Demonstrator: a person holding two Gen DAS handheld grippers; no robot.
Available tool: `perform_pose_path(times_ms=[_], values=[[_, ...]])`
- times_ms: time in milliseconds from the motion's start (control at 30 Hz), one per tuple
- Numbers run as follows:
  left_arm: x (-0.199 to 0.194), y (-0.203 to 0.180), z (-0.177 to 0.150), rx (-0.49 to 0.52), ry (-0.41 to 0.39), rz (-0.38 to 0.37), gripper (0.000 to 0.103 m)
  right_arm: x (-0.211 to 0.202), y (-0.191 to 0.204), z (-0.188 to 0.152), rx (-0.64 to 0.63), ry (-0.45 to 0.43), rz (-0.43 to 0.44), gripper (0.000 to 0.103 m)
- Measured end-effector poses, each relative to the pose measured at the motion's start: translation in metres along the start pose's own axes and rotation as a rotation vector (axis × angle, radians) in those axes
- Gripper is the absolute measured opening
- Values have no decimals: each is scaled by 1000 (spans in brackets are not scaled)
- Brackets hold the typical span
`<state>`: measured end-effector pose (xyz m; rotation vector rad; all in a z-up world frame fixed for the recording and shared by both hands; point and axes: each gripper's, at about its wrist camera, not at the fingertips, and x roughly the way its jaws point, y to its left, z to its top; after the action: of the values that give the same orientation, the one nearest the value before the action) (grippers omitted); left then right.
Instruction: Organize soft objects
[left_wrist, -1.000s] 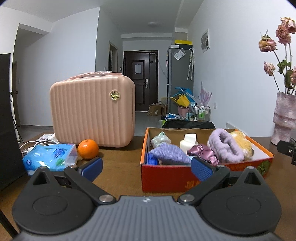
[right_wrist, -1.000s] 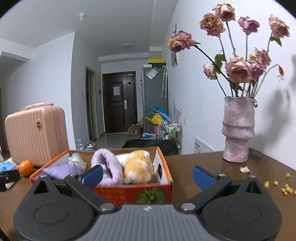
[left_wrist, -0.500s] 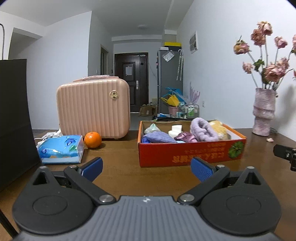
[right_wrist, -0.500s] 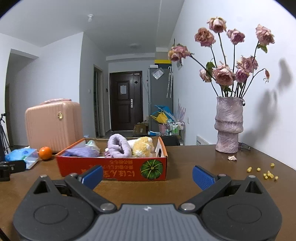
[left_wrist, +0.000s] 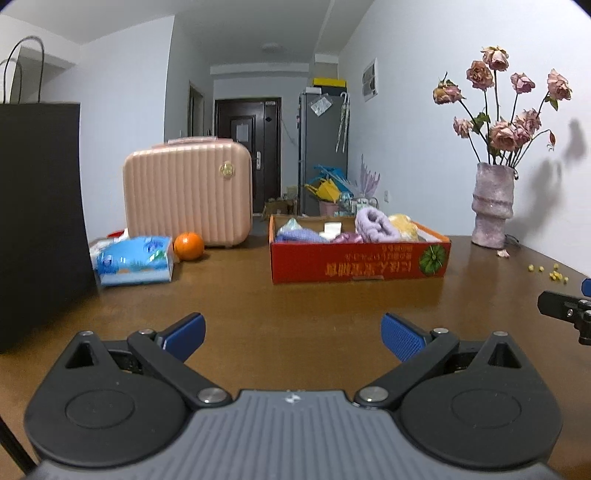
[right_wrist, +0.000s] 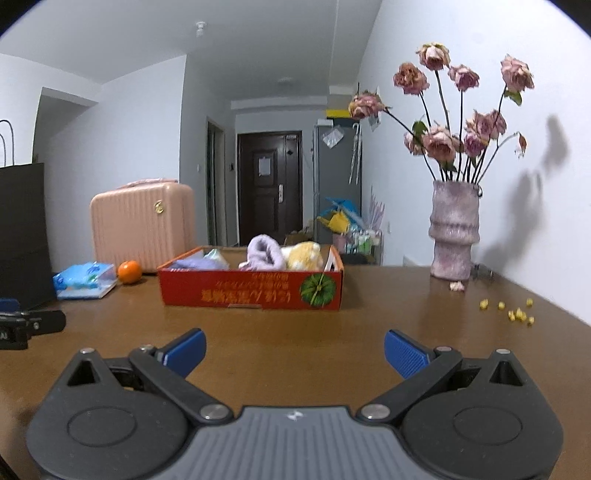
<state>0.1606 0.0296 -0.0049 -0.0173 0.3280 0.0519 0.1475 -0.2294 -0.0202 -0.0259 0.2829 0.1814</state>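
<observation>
A red cardboard box (left_wrist: 360, 260) (right_wrist: 251, 291) stands on the brown table, well ahead of both grippers. Inside lie soft things: a rolled lilac towel (left_wrist: 375, 229) (right_wrist: 264, 253), a yellow plush (left_wrist: 402, 227) (right_wrist: 301, 256), a purple cloth (left_wrist: 301, 236) and a shiny pink piece (left_wrist: 343, 238). My left gripper (left_wrist: 293, 334) is open over bare table, nothing between its blue pads. My right gripper (right_wrist: 295, 349) is open too, and empty. Each gripper's tip shows at the edge of the other's view.
A pink hard case (left_wrist: 188, 194), an orange (left_wrist: 188, 245) and a blue tissue pack (left_wrist: 135, 260) sit left of the box. A black paper bag (left_wrist: 38, 218) stands at far left. A vase of dried roses (right_wrist: 455, 236) stands right, with yellow crumbs (right_wrist: 515, 312) nearby.
Both grippers have pulled back from the box toward the near side of the table, so the box now looks smaller and farther. Both stay open and empty.
</observation>
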Motion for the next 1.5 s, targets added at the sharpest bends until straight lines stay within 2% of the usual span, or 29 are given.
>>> perform_pose_path(times_ms=[200,500,1500], values=[[-19,8,-14,-33,27,-10,103,-30,7,1,-33,-7,-9,103],[-51,5,-17,-16,-8,-19,103,-57,12,-1,-35,2,2,103],[-68,-1,-15,6,-30,-41,103,-77,18,3,-43,-36,18,103]])
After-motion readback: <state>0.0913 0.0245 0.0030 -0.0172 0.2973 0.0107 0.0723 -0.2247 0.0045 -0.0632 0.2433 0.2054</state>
